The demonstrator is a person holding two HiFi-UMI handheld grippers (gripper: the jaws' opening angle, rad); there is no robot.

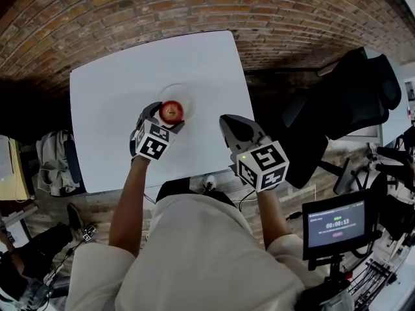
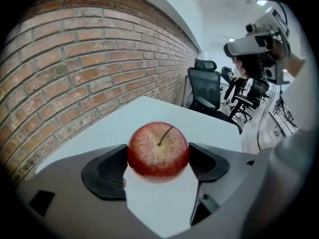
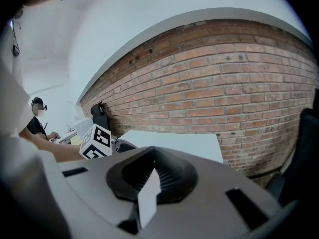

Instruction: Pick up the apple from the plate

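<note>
A red apple [image 1: 172, 111] with a yellowish top and a short stem sits between the two dark pads of my left gripper [image 1: 168, 115], which is shut on it. In the left gripper view the apple [image 2: 158, 151] fills the gap of that gripper [image 2: 158, 159], with the white table [image 2: 149, 116] behind and under it. A pale round plate [image 1: 182, 94] lies on the table [image 1: 110, 102] just beyond the apple. Whether the apple still touches the plate is unclear. My right gripper [image 1: 225, 120] hovers over the table's near right edge, shut and holding nothing [image 3: 149, 173].
A brick wall [image 1: 194, 5] runs behind the table. A black office chair [image 1: 350, 102] stands to the right. A small monitor [image 1: 334, 224] is at the lower right. A grey backpack [image 1: 55, 154] sits on the floor at the left. The left gripper's marker cube [image 3: 95, 142] shows in the right gripper view.
</note>
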